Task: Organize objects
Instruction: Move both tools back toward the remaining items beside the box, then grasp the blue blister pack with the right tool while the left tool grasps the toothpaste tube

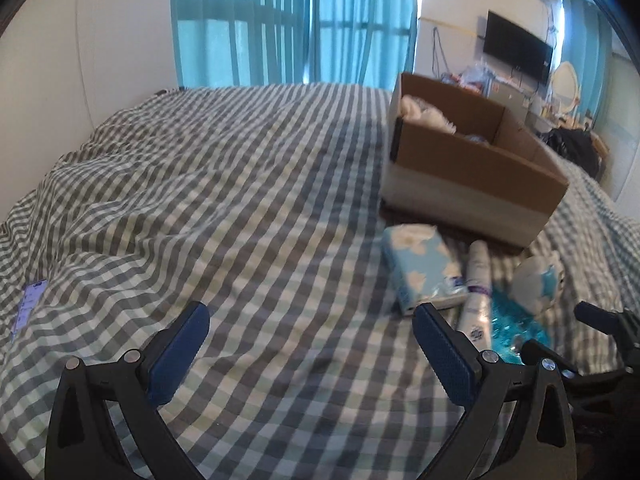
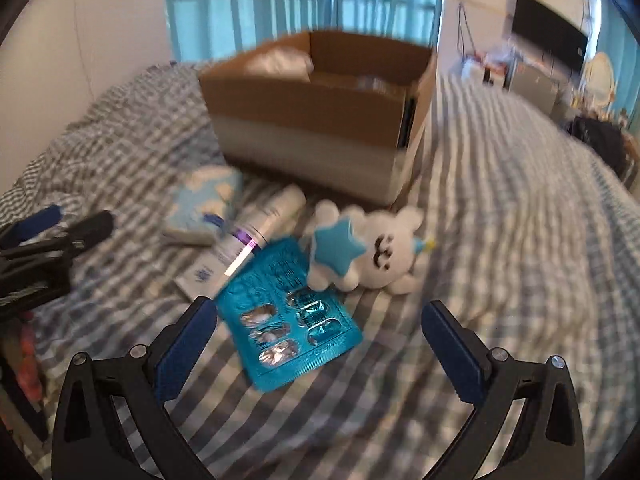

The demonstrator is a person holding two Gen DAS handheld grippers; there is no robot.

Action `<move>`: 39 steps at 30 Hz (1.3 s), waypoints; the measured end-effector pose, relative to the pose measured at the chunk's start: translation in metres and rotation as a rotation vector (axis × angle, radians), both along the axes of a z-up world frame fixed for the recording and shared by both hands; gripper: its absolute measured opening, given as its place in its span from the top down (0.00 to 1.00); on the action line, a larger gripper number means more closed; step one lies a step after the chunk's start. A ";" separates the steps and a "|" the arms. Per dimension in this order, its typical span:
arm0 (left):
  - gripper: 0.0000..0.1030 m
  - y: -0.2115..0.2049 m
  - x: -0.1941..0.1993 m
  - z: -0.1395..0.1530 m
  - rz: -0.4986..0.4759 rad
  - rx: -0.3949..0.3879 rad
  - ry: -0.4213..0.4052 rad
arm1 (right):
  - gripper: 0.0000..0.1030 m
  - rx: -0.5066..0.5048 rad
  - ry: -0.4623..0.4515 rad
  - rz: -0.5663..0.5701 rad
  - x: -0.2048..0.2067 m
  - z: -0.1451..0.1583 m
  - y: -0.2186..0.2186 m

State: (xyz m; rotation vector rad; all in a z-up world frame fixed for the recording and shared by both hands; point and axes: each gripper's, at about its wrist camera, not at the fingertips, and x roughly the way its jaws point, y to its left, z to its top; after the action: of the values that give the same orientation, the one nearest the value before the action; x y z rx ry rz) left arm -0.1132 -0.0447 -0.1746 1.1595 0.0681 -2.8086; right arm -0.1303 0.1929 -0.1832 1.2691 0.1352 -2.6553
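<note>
A: What's nearest?

B: Both claws, spread wide and gripping nothing. The right claw [image 2: 318, 326] hovers over the bed [image 2: 500, 240], with a blue blister pack [image 2: 288, 320] lying flat between its fingers. Some pockets look crushed, but blur hides the print. The left claw [image 1: 310, 328] hangs over bare checked cover [image 1: 240, 200].

A: And beyond the pack?

B: A white plush [image 2: 372, 252] with a blue star touches the pack's far edge. Left of it lies a white tube [image 2: 256, 236] with a purple band, its lower end partly under the pack. Just left again is a tissue pack [image 2: 204, 212], blue with white shapes. In the left view the same tissues [image 1: 420, 268] and tube [image 1: 478, 292] show, but the plush [image 1: 536, 280] is cut down to a blurred lump.

A: Farther?

B: A cardboard box [image 2: 316, 104], open, close behind them. Inside, something white [image 2: 280, 60] at the back left; the rest is too smeared to name. Behind are blue curtains [image 2: 280, 4], and a dark screen [image 2: 548, 40] on the right wall.
</note>
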 end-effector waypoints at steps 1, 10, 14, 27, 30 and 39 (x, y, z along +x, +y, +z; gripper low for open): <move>0.00 0.000 -0.001 0.000 0.000 -0.009 0.003 | 0.00 -0.008 -0.017 0.001 -0.005 -0.007 0.000; 0.00 0.000 -0.005 -0.014 0.010 -0.018 -0.031 | 0.07 -0.012 -0.048 0.110 -0.020 -0.026 -0.023; 0.00 0.002 -0.003 -0.019 0.023 -0.036 -0.025 | 0.32 0.020 -0.053 0.163 -0.007 -0.030 -0.030; 0.00 0.051 0.021 -0.011 -0.063 -0.042 -0.033 | 0.34 0.080 -0.038 0.003 0.061 0.004 0.040; 0.00 0.069 0.011 -0.010 -0.096 -0.052 -0.033 | 0.34 0.012 -0.052 -0.050 0.060 0.009 0.066; 0.01 0.117 -0.030 -0.032 -0.249 -0.101 -0.066 | 0.31 -0.029 -0.109 -0.067 0.046 -0.006 0.067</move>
State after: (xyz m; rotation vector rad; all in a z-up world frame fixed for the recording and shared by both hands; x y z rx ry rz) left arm -0.1430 0.0719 -0.2065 1.3185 -0.2367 -2.9391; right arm -0.0843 0.2602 -0.1888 1.4292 0.0386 -2.6257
